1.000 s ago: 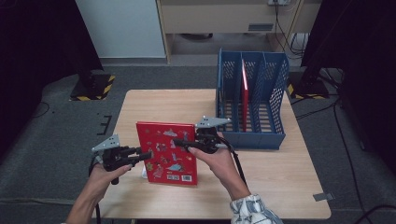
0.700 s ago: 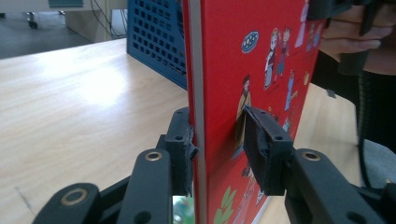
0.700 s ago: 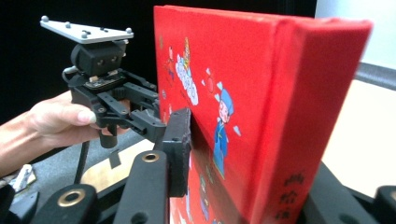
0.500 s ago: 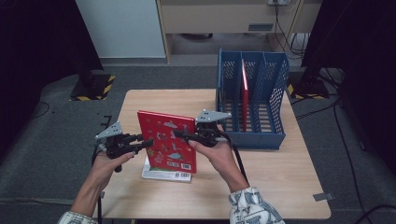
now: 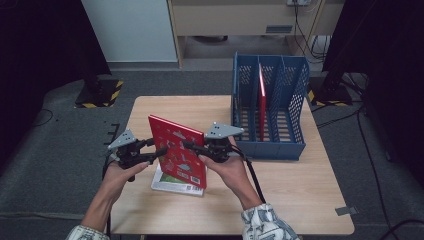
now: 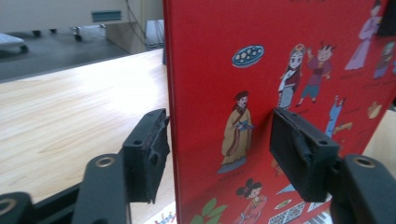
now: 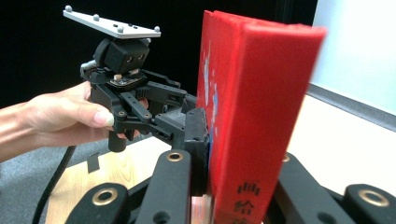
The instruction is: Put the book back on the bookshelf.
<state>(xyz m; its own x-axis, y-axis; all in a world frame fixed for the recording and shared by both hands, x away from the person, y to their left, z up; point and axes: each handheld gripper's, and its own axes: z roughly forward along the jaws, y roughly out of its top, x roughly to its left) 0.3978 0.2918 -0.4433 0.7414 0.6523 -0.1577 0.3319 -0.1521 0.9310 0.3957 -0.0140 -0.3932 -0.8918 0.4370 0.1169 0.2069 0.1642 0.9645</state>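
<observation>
High view: wooden table on grey carpet, blue file rack at far right holding one red book. Right gripper held the red picture book upright mid-table, over a white book lying flat. 
Left gripper view: left gripper jaws just opened, straddling the book's edge, cover-side pad clear of it. 
Right gripper view: jaws clamped on the spine end.

A lab-like workroom: a bare wooden table on grey carpet, hazard-striped stand bases far left, trailing cables.
</observation>
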